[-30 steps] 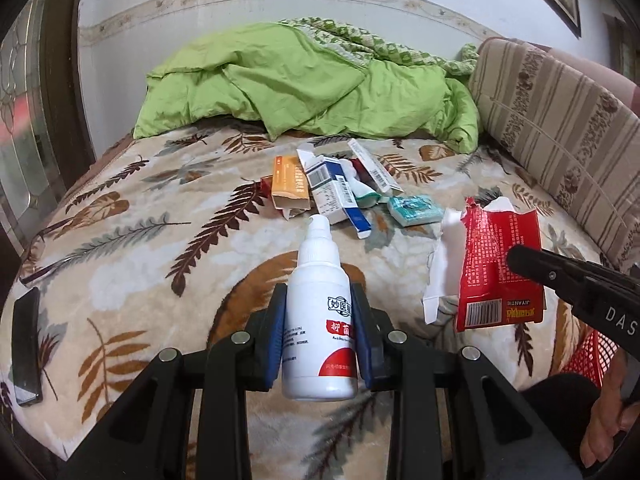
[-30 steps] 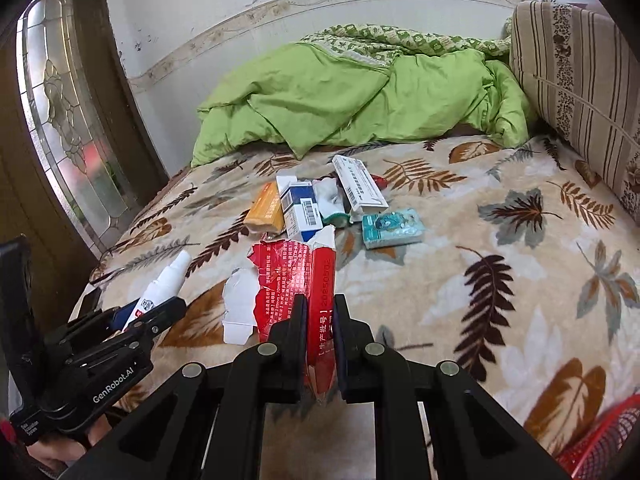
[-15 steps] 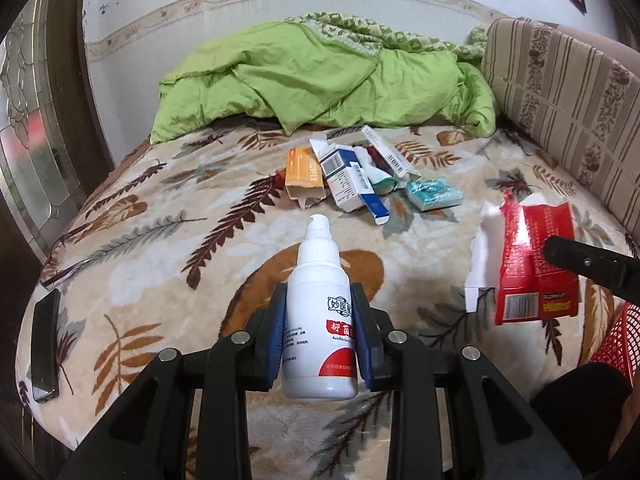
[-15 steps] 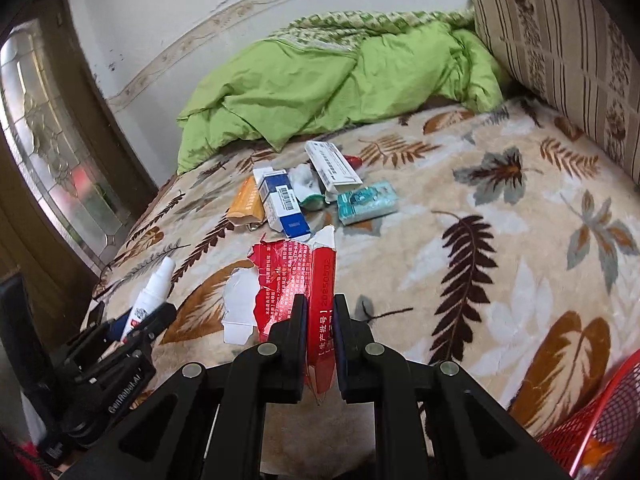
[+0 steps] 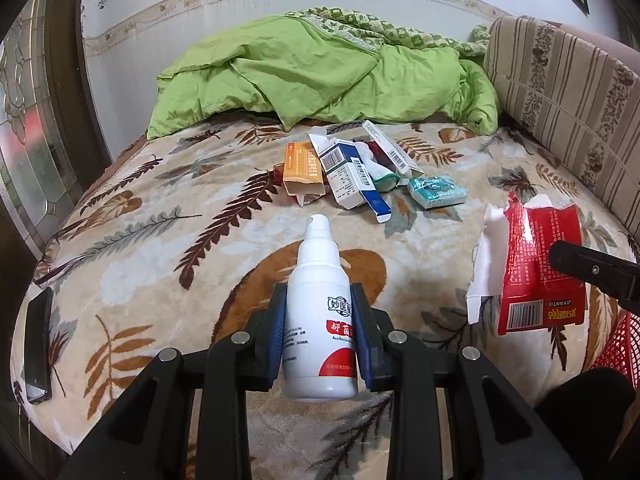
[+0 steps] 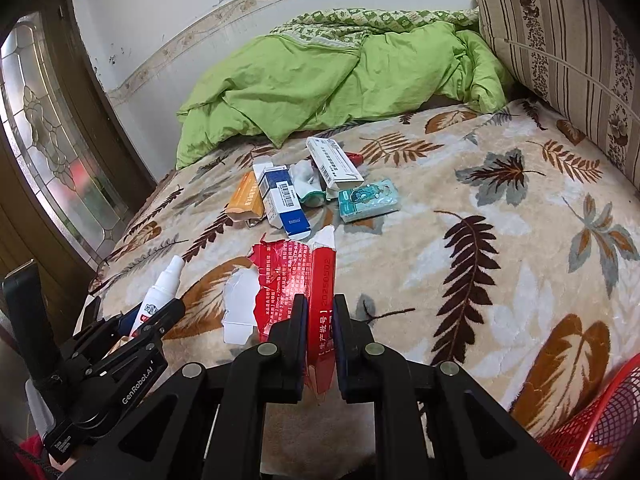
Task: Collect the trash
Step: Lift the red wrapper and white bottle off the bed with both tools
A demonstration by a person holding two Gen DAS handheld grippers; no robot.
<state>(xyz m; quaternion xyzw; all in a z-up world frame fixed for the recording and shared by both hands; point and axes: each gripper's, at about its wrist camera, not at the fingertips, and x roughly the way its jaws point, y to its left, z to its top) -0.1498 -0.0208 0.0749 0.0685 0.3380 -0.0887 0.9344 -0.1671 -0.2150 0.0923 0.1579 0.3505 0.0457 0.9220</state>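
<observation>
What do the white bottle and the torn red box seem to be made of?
White bottle: probably plastic, smooth with a slight sheen, printed label. Torn red box: thin cardboard, glossy red print outside and matt white inside; the ragged torn edges show it.

left gripper (image 5: 320, 328): we see black plastic arms with cut-out windows, a round silver screw head at each joint, and blue pads lining the inner faces of its fingers (image 5: 276, 332).
left gripper from the side: in the right wrist view we read white lettering "GenRobot.AI" on its black body, with a tall black block behind it.
right gripper (image 6: 320, 334): we see the same black linkage, four silver screw heads across it, and narrow dark blue pads on its fingers (image 6: 298, 330).
clothing: we make out only something dark at the lower right of the left wrist view.
</observation>
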